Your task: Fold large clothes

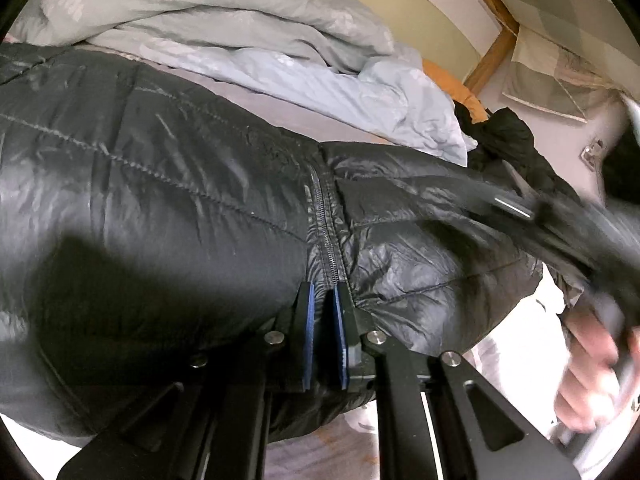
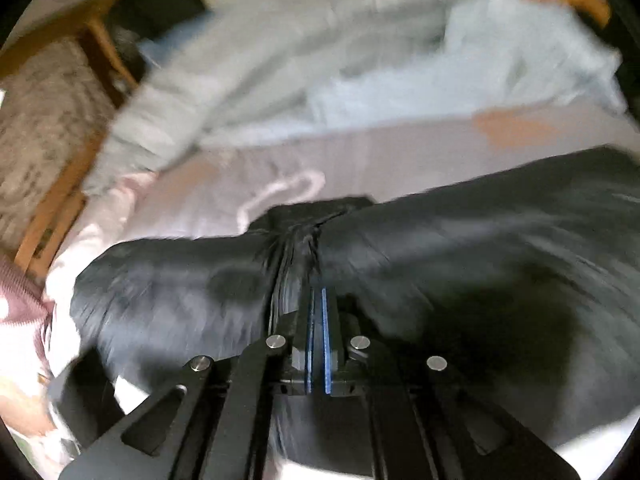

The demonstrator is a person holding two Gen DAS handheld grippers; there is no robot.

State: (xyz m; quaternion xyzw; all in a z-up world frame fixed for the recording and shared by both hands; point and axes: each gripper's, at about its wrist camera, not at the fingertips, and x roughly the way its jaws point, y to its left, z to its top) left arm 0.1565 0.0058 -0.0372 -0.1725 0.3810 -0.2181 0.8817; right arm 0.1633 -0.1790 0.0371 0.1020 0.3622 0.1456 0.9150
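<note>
Left wrist view: left gripper (image 1: 323, 292) jaws clamped the black puffer jacket (image 1: 168, 184) at its zipper, jacket spread lengthwise across the bed (image 1: 280, 108). Right gripper (image 2: 318, 300), jaws closed on a bunched jacket fold, sat nearer the free end.

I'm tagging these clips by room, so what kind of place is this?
Most likely a bedroom: a rumpled pale blue duvet lies on a bed with a wooden frame, and a pillow is beside it. The black puffer jacket is spread on the mattress.
</note>
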